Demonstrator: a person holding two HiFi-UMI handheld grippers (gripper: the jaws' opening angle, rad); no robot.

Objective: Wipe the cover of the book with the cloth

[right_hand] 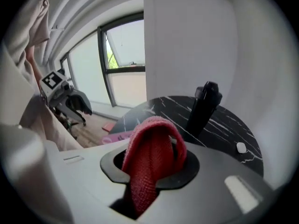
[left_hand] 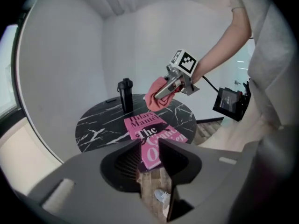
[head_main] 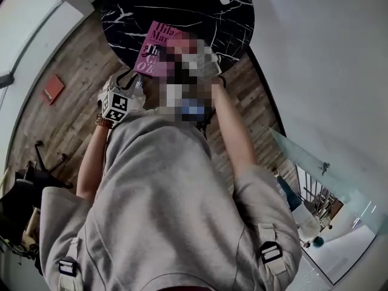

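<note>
- Book (left_hand: 152, 136) lies flat at the table's (left_hand: 100, 120) near edge, its corner seemingly overhanging.
- Risk: unpinned, it could slide off the table under a wiping push.
- Left gripper (left_hand: 150, 157), off the table's near side, has its jaws narrowly apart and empty, with the book beyond them.
- Right gripper (left_hand: 162, 91), above the table, clamps the cloth (left_hand: 152, 99) over the book's far end.

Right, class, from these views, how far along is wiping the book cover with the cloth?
Done: the pink book lies flat on the black table, and the right hand-held gripper is shut on the red cloth. In hand: the cloth hangs above the table beside the book, seemingly off the cover; the left hand-held gripper is open, empty. Left, apparently: the wiping itself.
</note>
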